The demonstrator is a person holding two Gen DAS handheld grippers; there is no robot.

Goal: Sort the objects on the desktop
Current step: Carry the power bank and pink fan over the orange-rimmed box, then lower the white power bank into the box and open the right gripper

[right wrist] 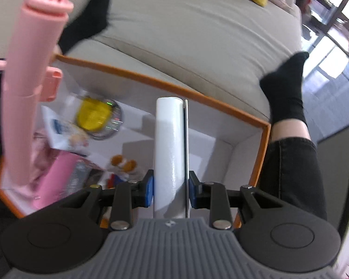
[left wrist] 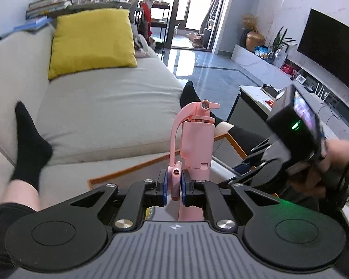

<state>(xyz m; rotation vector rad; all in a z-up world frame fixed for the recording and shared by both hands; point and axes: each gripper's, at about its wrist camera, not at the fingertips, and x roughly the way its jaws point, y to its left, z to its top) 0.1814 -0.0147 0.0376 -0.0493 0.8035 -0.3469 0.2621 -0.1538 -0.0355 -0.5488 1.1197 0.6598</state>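
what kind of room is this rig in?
A home living room, most likely: a grey sofa with a yellow cushion, a big TV on a marble wall, and glass balcony doors behind.

Left wrist view: close behind its gripper, facing across sofa toward room. Right wrist view: steeply downward into orange box. Shared: sofa, pink tool, person's socked feet.

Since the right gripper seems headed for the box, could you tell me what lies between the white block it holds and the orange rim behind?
Only bare white box floor, in the right wrist view.
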